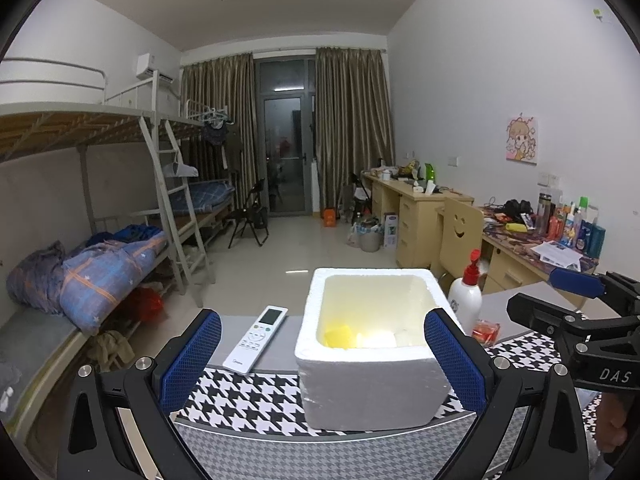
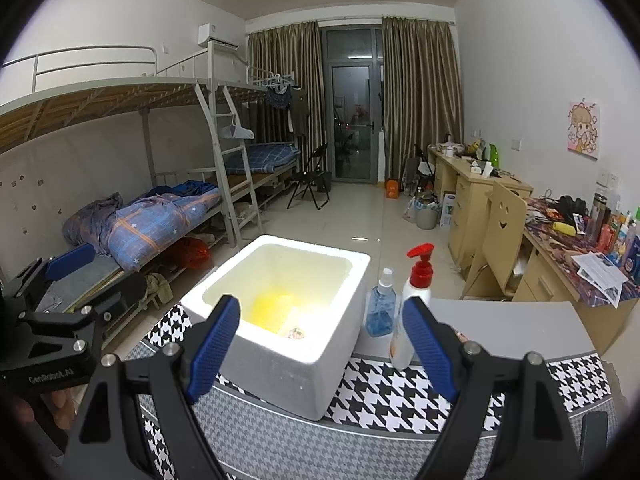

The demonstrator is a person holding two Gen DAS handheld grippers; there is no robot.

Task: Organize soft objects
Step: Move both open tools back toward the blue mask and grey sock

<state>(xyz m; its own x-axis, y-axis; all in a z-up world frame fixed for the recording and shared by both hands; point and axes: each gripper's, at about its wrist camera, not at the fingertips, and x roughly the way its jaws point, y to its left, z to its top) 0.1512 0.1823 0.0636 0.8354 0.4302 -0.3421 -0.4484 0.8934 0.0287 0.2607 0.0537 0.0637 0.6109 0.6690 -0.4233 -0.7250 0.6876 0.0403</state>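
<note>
A white foam box (image 1: 372, 384) stands on the houndstooth mat (image 1: 248, 396); it also shows in the right wrist view (image 2: 296, 376). Inside lie a yellow soft object (image 1: 338, 336) (image 2: 272, 308), pale white pieces (image 1: 378, 340) and a small patterned item (image 2: 297, 333). My left gripper (image 1: 322, 356) is open and empty, its fingers on either side of the box's near side. My right gripper (image 2: 322, 348) is open and empty, held just in front of the box. Each gripper also shows in the other's view: the right one (image 1: 576, 300), the left one (image 2: 68, 276).
A white remote (image 1: 256, 338) lies left of the box. A white pump bottle with a red top (image 1: 466, 296) (image 2: 414, 304), a blue spray bottle (image 2: 382, 308) and a small red packet (image 1: 486, 330) stand right of it. Bunk beds are on the left, desks on the right.
</note>
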